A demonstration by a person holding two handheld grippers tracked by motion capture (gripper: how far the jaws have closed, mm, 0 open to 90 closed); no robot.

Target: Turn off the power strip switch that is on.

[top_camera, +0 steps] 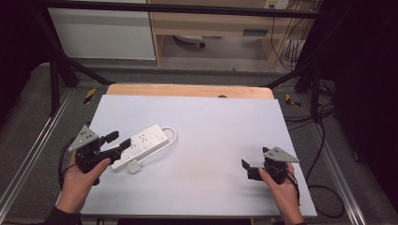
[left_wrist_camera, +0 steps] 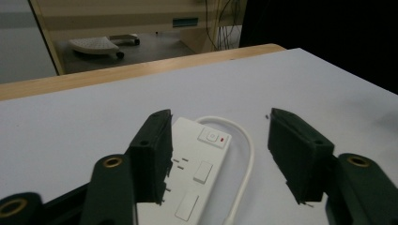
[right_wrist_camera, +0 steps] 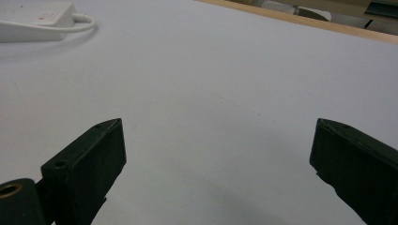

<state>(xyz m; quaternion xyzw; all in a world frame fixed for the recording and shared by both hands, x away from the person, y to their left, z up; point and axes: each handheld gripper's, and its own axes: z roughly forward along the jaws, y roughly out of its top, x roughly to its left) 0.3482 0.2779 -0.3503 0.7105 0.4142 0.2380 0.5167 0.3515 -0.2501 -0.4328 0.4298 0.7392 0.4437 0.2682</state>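
- On the left half of the white table top (top_camera: 202,140), a white power strip (top_camera: 141,145) lies flat, set diagonally, its switch end pointing up-right toward the middle.
- Its white cord (top_camera: 172,136) loops out of the switch end and runs back along the strip's right side to a white plug (top_camera: 134,166) lying on the table just beside the near end.
- Left gripper (top_camera: 117,141) is held low at the strip's near end, jaws straddling it. Left gripper view: one jaw sits against the strip's left edge, the other stands well clear on the far side of the cord. Claw is part-spread, not pinching the strip.
- Strip face in that view: rocker switch (left_wrist_camera: 214,138) with a red mark at the far end, socket covers closer in.
- Right gripper (top_camera: 248,169) sits near the table's right front, well apart from the strip, close above the surface.
- Right gripper view: jaws spread wide, bare table top between them; strip end and cord far off at top left.
- Wooden edge strip (top_camera: 187,90) borders the table's far side.
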